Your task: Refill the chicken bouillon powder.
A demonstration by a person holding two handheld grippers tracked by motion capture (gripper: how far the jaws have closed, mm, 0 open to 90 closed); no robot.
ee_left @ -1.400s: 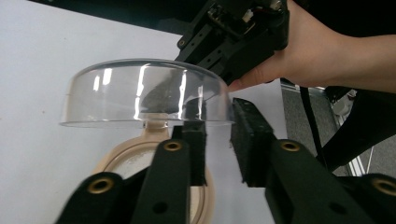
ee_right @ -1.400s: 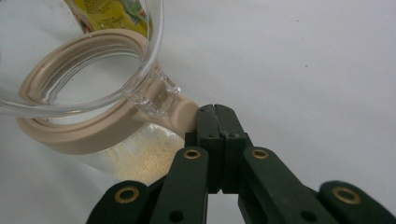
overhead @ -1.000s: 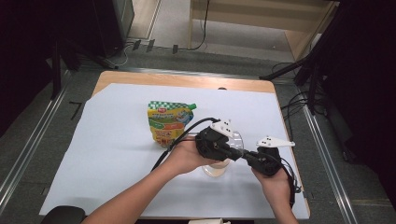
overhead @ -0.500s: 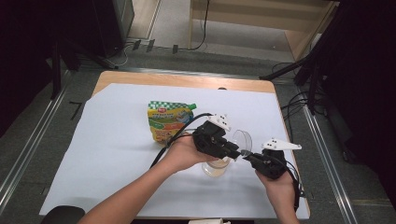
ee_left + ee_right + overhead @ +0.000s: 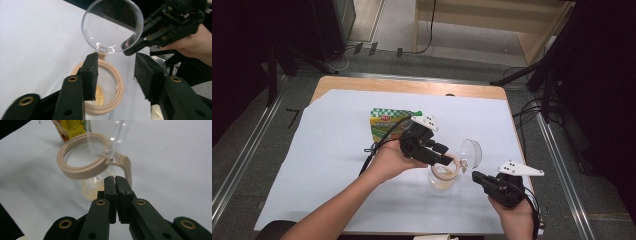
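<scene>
With the lid (image 5: 471,153) swung upright since a second before, the left gripper (image 5: 446,161) hung open over the jar (image 5: 443,176), the right gripper (image 5: 475,176) clenched, apparently empty.

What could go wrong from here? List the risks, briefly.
1. The clear lid stands open on its hinge, and the right gripper, jaws shut, sits close beside it; a nudge might snap it down or tip the jar.
2. The left gripper is open over the jar's rim; closing carelessly could knock the jar and spill its grains.
</scene>
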